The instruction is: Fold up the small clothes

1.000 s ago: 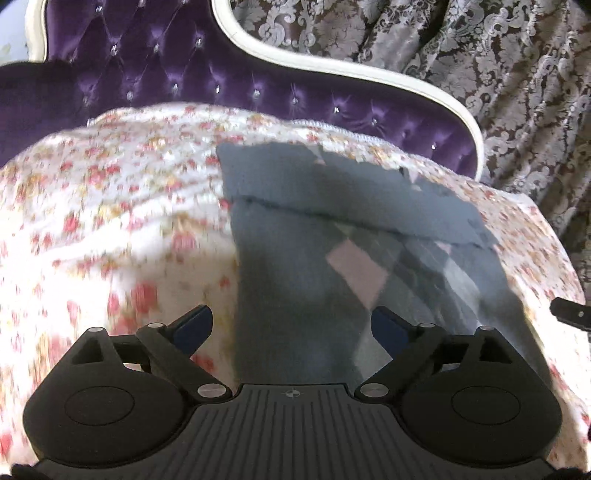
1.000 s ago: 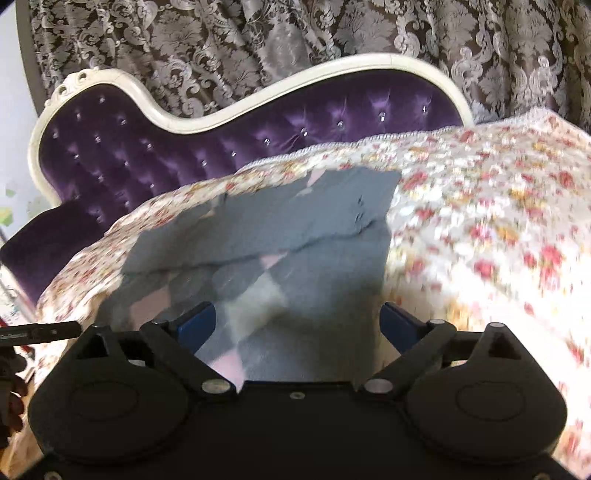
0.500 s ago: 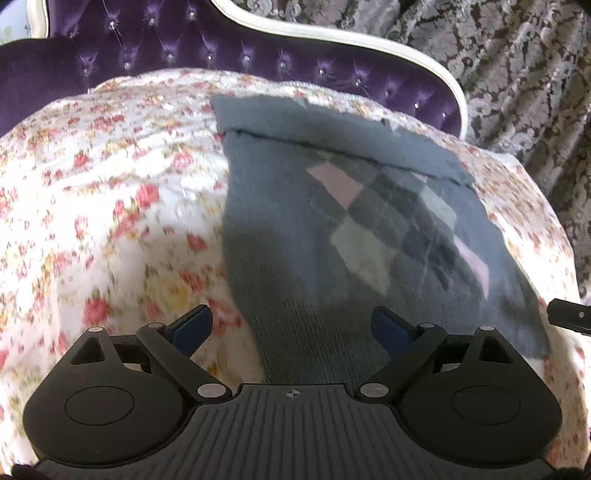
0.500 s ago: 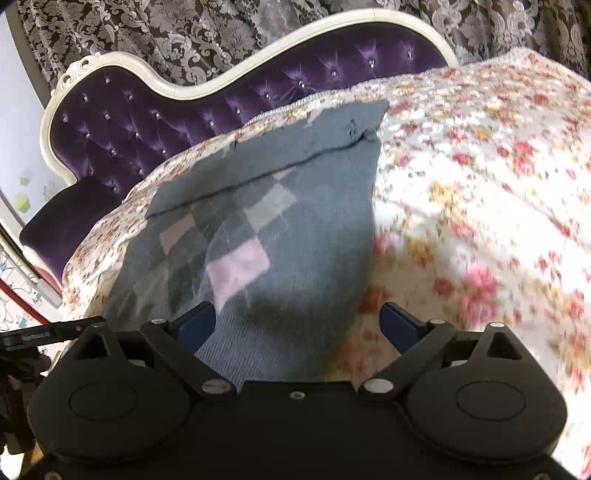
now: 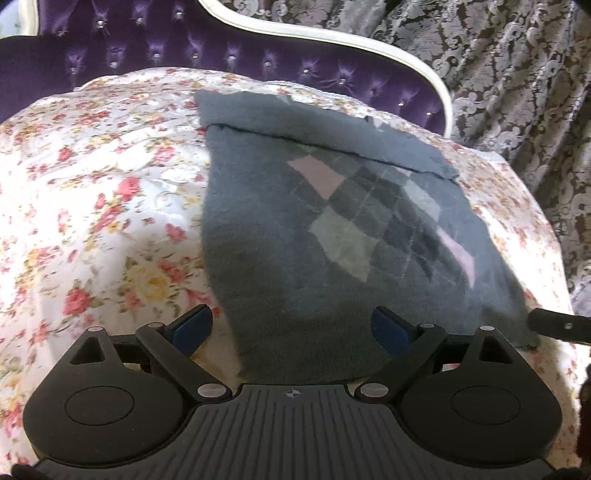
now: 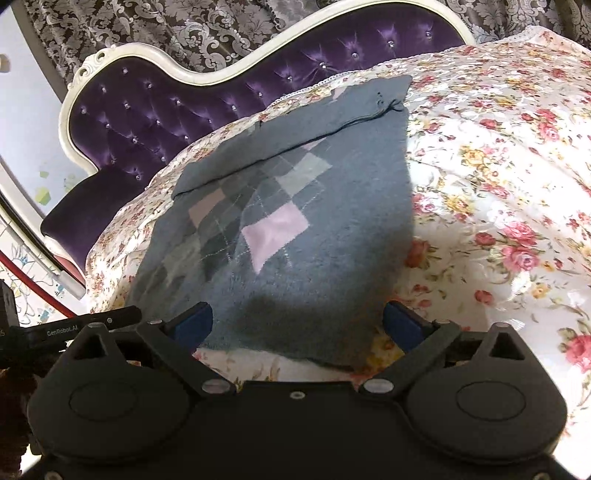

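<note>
The sweater (image 5: 280,236) lies flat on the floral sheet (image 5: 92,206) that covers the sofa (image 5: 155,51); it is grey with an argyle panel of pink, light grey and dark diamonds; a plain grey band is folded across its far edge, nearest the purple tufted backrest.

Left claw (image 5: 291,326): released, jaws spread wide; the near hem of the sweater lies between the two blue pads (image 5: 192,328); the pads do not grip the fabric; the left pad is over the sheet just beside the sweater's left edge, the right pad over the knit.

Right claw (image 6: 297,326): released, jaws spread wide; the near hem lies between its blue pads (image 6: 400,325), not gripped; the near right corner of the sweater (image 6: 314,258) sits close to the right pad.

The two claws are side by side at the same hem; a black part of the left unit shows at the left edge of the right view.

A patterned curtain (image 6: 184,26) hangs behind the sofa.
</note>
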Motion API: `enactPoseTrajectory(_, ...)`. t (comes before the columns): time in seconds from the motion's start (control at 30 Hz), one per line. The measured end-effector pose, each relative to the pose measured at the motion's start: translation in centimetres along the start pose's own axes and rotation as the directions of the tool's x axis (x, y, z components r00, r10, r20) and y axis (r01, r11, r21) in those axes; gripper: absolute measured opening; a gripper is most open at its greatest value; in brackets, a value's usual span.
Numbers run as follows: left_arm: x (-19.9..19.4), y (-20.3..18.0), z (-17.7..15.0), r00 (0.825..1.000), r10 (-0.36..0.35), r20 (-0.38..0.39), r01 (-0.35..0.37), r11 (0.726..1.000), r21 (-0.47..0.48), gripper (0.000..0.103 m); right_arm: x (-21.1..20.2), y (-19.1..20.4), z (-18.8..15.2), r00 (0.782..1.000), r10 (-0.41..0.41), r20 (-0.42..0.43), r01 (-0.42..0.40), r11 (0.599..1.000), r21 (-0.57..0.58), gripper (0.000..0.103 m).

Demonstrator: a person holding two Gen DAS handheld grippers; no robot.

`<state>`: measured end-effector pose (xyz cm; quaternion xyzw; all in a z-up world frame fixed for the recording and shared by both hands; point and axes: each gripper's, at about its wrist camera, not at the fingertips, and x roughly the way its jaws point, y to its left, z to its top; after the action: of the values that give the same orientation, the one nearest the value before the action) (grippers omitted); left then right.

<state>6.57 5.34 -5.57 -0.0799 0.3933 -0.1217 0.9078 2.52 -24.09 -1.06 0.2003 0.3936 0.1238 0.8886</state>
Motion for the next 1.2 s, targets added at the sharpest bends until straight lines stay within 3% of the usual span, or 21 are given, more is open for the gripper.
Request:
enactPoseTrajectory(0.23,0.7,-0.6,0.4,0.999,-0.045,-0.010,0.045,0.999,0.003,0.091,0.4,0.0,0.0,1.000,0.024,0.013,-0.024,1.000,0.006,0.100)
enactPoseTrajectory(0.47,0.2,-0.5,0.2,0.999,-0.045,-0.009,0.045,0.999,0.025,0.062,0.2,-0.4,-0.1,0.998,0.054,0.032,-0.055,0.998,0.027,0.100)
enactPoseTrajectory(0.73,-0.1,0.4,0.0,0.996,-0.093,-0.009,0.093,0.994,-0.050,0.058,0.0,-1.0,-0.4,0.994,0.095,0.052,-0.099,0.993,0.072,0.100)
enactPoseTrajectory(0.77,-0.1,0.4,0.0,0.996,-0.093,-0.005,0.093,0.994,-0.056,0.054,0.0,-1.0,-0.4,0.994,0.099,0.053,-0.103,0.992,0.073,0.099)
enactPoseTrajectory(0.83,0.1,0.5,0.0,0.996,-0.090,0.006,0.091,0.994,-0.067,0.037,0.2,-0.9,-0.4,0.993,0.109,0.052,-0.112,0.991,0.071,0.090)
enactPoseTrajectory(0.9,0.2,0.7,0.0,0.996,-0.089,0.012,0.089,0.992,-0.087,0.015,0.4,-0.7,-0.4,0.994,0.099,0.047,-0.101,0.993,0.059,0.062)
enactPoseTrajectory(0.97,0.2,1.0,-0.1,0.995,-0.098,0.018,0.099,0.989,-0.109,0.008,0.6,-0.6,-0.4,0.996,0.073,0.042,-0.075,0.996,0.050,0.048)
enactPoseTrajectory(1.0,0.1,1.0,-0.1,0.995,-0.101,0.025,0.104,0.988,-0.117,0.008,0.7,-0.6,-0.3,0.998,0.058,0.036,-0.059,0.997,0.044,0.030)
enactPoseTrajectory(1.03,-0.1,1.0,-0.1,0.994,-0.103,0.034,0.106,0.987,-0.119,0.008,0.8,-0.6,-0.3,0.999,0.043,0.033,-0.044,0.998,0.040,0.021)
enactPoseTrajectory(1.2,-1.5,0.8,0.9,0.989,-0.113,0.092,0.124,0.985,-0.117,0.007,-0.1,-1.0,0.3,0.996,0.066,0.051,-0.069,0.996,0.059,0.017)
